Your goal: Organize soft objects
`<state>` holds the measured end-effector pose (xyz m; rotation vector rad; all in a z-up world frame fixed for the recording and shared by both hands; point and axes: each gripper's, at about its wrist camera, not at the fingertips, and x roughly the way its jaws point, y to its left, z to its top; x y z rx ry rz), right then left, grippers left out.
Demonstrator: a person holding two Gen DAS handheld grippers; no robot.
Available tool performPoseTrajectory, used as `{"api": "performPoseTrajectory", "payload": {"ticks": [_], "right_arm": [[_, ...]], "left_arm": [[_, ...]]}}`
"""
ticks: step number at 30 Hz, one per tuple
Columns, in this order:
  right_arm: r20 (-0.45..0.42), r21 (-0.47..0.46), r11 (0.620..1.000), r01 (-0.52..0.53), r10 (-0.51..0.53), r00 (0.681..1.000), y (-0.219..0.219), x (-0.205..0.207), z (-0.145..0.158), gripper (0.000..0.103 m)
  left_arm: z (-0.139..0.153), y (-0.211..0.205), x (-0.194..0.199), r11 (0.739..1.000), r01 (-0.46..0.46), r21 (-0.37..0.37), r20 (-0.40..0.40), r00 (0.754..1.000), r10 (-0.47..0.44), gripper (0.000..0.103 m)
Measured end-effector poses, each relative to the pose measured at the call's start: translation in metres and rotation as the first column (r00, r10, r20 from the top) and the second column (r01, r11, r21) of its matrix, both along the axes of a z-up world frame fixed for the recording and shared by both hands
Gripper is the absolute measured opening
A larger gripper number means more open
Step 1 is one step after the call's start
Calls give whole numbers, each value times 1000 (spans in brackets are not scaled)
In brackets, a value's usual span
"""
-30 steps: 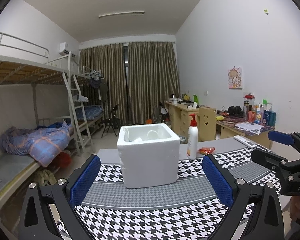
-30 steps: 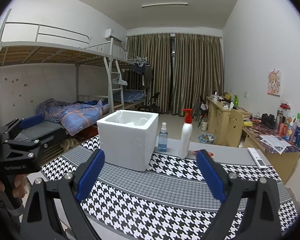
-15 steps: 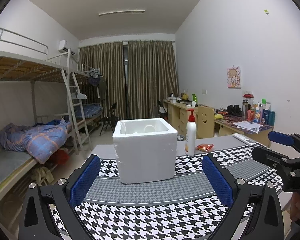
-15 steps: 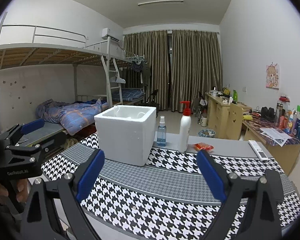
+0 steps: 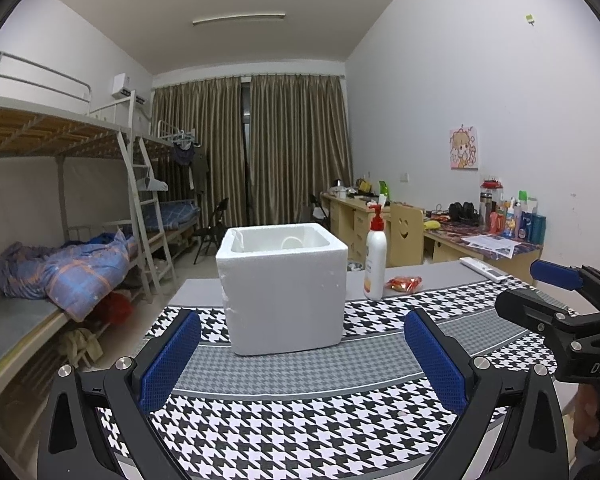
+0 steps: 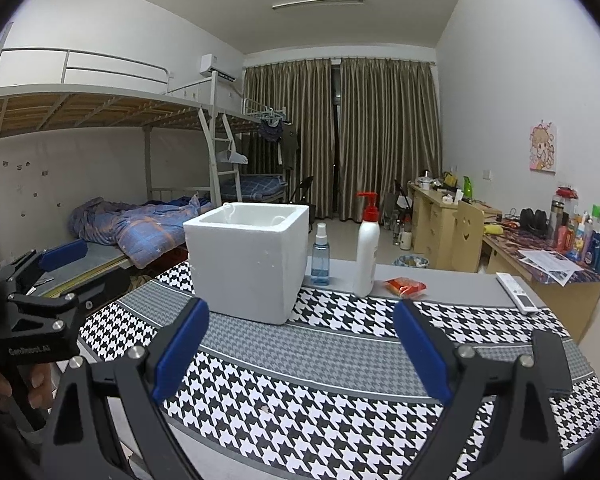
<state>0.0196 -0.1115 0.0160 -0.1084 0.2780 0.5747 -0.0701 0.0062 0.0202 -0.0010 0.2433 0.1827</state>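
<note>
At the bottom of the left wrist view the left gripper (image 5: 302, 356) hangs low over the surface (image 5: 300, 432), which is spread with a houndstooth cloth; its blue-padded fingers (image 5: 171, 360) are spread wide with nothing between them. The right gripper (image 6: 300, 352), filling the bottom of its own view, is likewise released and empty.

Just beyond the fingers, near the centre of both frames, stands the white foam box (image 5: 282, 290), open at the top and resting squarely on the cloth. Foam like this is probably very light and stiff but crumbly; a hard pinch on the rim could dent or chip it. A pale rounded shape shows inside near the back wall, but the view is too poor to say what it is.

To the right of the box and a little further back are the white pump bottle (image 5: 375, 258) with a red top, upright, and a small blue spray bottle (image 6: 320, 254), seen only in the right wrist view, between box and pump bottle. Both are rigid and smooth, so not the soft things wanted.

Further right, lying flat on the bare grey strip, is the red packet (image 5: 403, 283). It looks soft, crinkly and slippery, likely light; a gentle closing across its puffed middle should hold it. A white remote (image 6: 516, 292) lies near the far right edge.
</note>
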Motion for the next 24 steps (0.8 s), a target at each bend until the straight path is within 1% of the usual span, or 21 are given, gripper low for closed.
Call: {"api": "performPoseTrajectory", "payload": {"ticks": [8,13,24], "right_arm": [[-12,25,1000,-2,3,1000,-7,2,-1,96],[-15,26,1000,6,-6,1000,-9,2,-4,96],[-26,31,999,7,-7,1000,-14,4,-7,96]], "left_arm": [[-3,-1,-1,1000,6,-6,-6,1000,-6,102],[-4,-1,-1,1000,7,3,-14,1000,-7,102],[-6,1,0,1000,8,-9,-21,1000,-8,102]]}}
